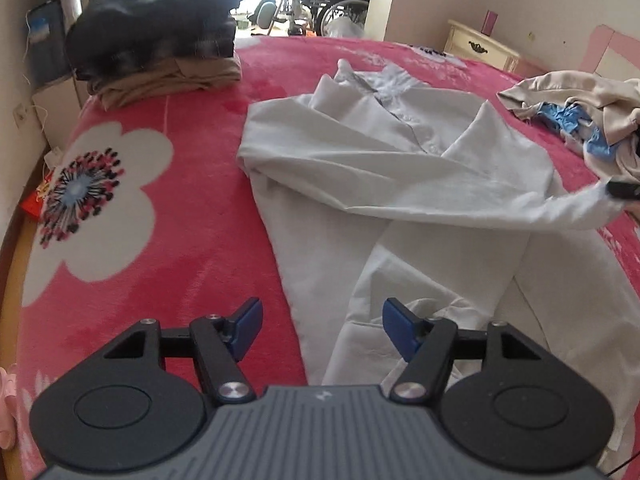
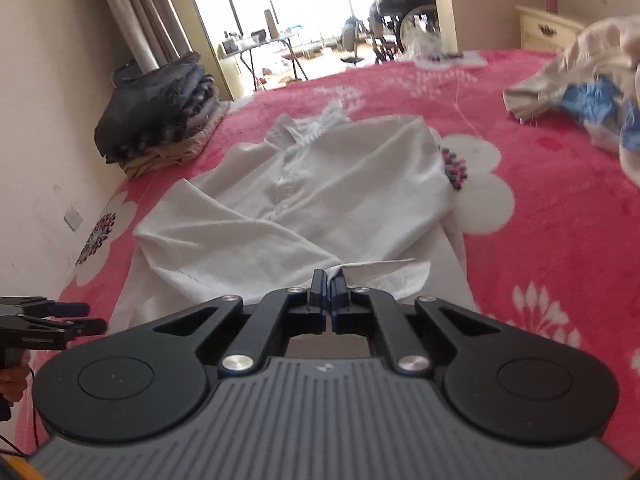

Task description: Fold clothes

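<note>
A white button shirt lies on the pink flowered bed, collar at the far end, one sleeve drawn across its front. My left gripper is open and empty, hovering over the shirt's near left edge. My right gripper is shut on the shirt's sleeve cuff and holds it over the shirt. The right gripper's tip shows at the right edge of the left wrist view, gripping the sleeve end. The left gripper shows at the left edge of the right wrist view.
A stack of folded dark and tan clothes sits at the bed's far left by the wall. A heap of unfolded beige and blue clothes lies at the right. A cream nightstand and a wheelchair stand beyond the bed.
</note>
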